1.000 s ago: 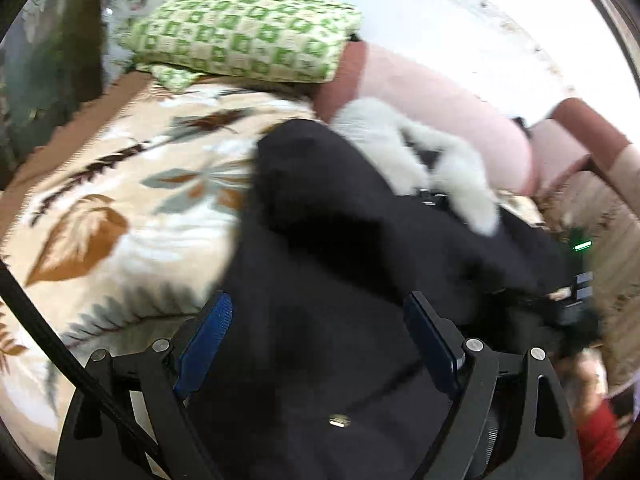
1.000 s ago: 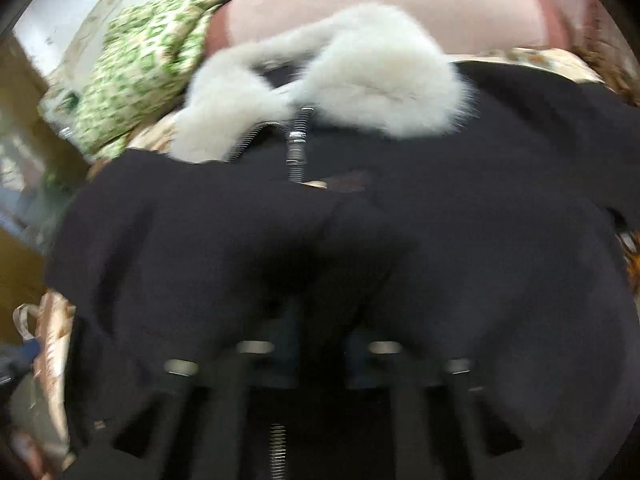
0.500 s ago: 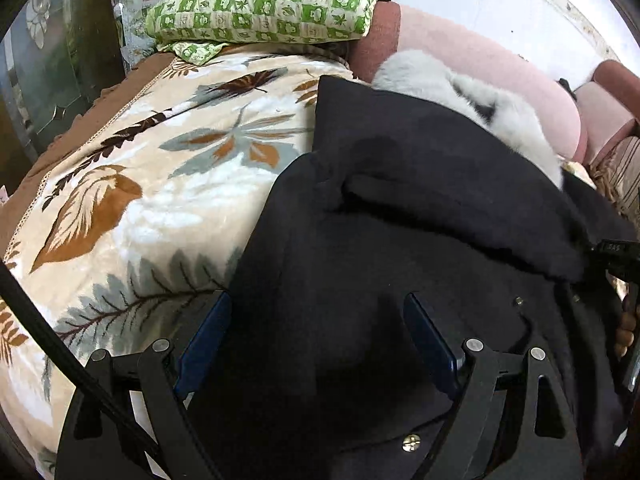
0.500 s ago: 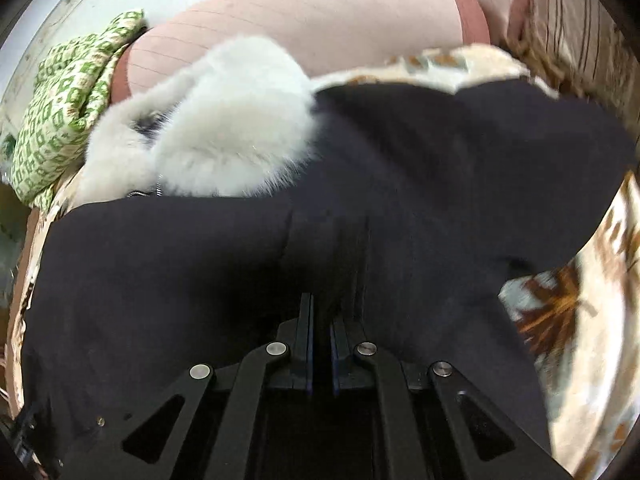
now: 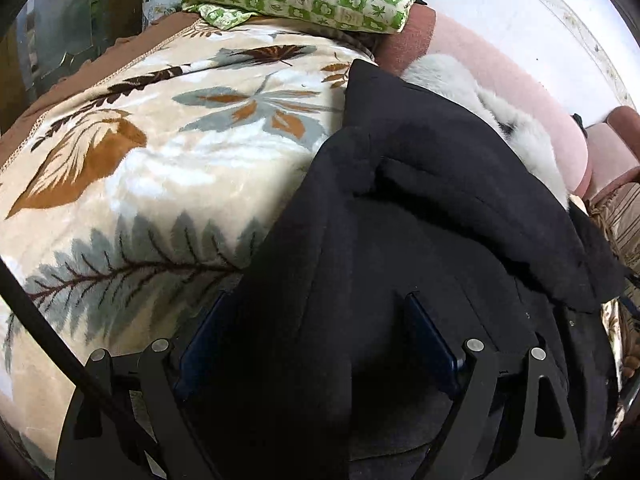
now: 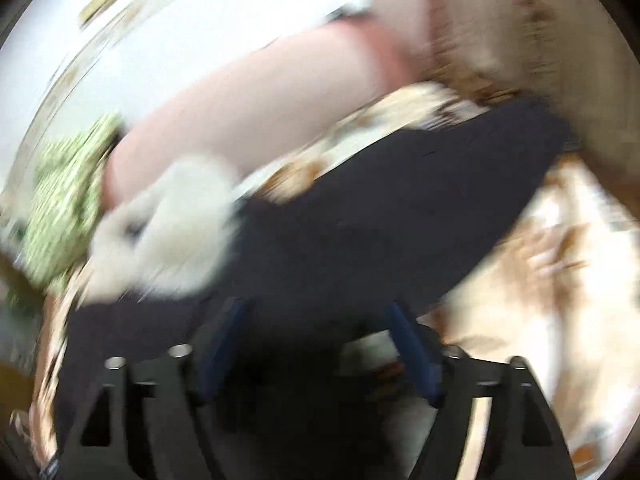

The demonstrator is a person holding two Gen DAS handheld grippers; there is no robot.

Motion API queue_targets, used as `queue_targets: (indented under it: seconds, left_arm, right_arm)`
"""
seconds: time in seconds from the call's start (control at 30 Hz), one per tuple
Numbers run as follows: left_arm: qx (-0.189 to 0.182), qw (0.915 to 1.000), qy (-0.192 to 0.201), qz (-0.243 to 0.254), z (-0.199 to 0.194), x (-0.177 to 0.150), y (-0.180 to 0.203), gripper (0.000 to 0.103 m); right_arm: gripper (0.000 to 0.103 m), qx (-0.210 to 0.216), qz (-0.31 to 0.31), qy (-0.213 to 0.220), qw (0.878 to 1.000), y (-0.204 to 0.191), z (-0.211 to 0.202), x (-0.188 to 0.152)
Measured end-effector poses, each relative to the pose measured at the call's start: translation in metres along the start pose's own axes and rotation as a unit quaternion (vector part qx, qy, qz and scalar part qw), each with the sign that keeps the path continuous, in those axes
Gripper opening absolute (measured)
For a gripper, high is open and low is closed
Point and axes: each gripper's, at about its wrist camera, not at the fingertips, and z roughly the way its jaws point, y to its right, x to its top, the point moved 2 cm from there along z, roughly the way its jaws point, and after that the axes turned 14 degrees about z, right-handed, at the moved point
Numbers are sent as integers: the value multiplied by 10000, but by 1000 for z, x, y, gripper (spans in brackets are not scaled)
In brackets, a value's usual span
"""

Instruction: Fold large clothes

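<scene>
Our right gripper [image 6: 316, 344] has just let go of the big black coat with white fur collar [image 5: 420, 216], so both it and our left gripper [image 5: 316, 328] now have open fingers and this fold looks laid down.

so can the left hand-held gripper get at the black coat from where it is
Probably yes: the left hand-held gripper is open, and the black coat already lies between and just ahead of its fingers, with nothing over it.

No text, label, brand, number or sign can be read in either view; the right wrist view is blurred, and the left wrist view shows only patterned fabric.
</scene>
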Motion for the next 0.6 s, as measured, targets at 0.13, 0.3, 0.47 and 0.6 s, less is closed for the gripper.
queue_targets:
  seconds: [0.13,0.3,0.47,0.6]
  left_arm:
    - [68,9999,28,77,2,0,1,89]
    - [63,9999,54,144,5,-1,2,94]
    - [143,9995,38,268,8,-1,6,97]
    - [109,9996,44,252,10,-1,5,98]
  right_arm:
    - [83,-489,838,194,9951,84,1,45]
    - [83,-187,2491,81,9683,176,27,84]
    - [83,-26,2816,204,9593,190,56,110]
    - [83,-314,2681,301,9624,184,81,130]
